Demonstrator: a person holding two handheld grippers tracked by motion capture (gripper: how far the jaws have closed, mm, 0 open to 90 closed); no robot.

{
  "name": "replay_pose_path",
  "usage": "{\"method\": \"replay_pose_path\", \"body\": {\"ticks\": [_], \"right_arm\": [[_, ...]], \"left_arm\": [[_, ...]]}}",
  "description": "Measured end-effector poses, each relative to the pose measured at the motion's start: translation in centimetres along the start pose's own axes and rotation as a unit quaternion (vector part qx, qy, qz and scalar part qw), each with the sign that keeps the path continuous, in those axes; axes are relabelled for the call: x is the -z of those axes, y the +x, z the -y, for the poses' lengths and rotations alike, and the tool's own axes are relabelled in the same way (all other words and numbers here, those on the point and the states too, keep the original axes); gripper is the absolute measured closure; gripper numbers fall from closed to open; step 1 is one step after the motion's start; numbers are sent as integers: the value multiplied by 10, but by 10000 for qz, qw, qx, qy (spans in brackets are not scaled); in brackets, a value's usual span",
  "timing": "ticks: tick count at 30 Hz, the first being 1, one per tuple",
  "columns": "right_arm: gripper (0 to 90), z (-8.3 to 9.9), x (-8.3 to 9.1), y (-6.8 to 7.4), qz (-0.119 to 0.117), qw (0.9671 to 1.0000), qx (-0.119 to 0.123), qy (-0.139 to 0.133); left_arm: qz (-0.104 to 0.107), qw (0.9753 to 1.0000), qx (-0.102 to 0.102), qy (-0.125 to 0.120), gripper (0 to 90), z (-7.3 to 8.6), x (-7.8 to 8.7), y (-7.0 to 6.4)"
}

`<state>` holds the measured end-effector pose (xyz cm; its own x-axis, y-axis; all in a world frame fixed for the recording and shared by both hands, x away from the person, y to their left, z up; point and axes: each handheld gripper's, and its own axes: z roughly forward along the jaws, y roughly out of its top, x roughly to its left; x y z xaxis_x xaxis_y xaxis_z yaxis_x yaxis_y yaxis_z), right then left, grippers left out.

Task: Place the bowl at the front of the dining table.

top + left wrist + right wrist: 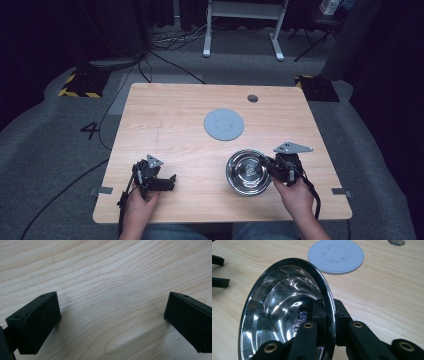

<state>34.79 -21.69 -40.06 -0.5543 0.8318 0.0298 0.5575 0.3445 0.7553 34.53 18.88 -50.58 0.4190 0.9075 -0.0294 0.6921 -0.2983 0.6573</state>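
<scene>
Jaws of our right gripper point(272, 169) clamp the rim of the steel bowl point(248, 171) near the table's point(175, 110) front edge, right of centre; our left gripper point(167, 182) rests spread wide near the front-left corner, holding nothing.

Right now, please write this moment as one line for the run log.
right tongs: shut on steel bowl rim | left tongs: open, over bare table | grey disc: flat, apart from bowl
</scene>
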Motion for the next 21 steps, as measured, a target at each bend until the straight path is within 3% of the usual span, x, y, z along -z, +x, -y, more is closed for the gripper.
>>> {"method": "replay_pose_path", "body": {"ticks": [10, 15, 21], "right_arm": [[829, -14, -2, 2, 486, 9984, 87, -293], [829, -19, -7, -2, 719, 9967, -45, -377], [830, -30, -14, -6, 789, 9957, -60, -474]], "left_arm": [[0, 10000, -1, 0, 7, 0, 0, 0], [0, 10000, -1, 0, 7, 0, 0, 0], [-2, 10000, 0, -6, 7, 0, 0, 0]]}}
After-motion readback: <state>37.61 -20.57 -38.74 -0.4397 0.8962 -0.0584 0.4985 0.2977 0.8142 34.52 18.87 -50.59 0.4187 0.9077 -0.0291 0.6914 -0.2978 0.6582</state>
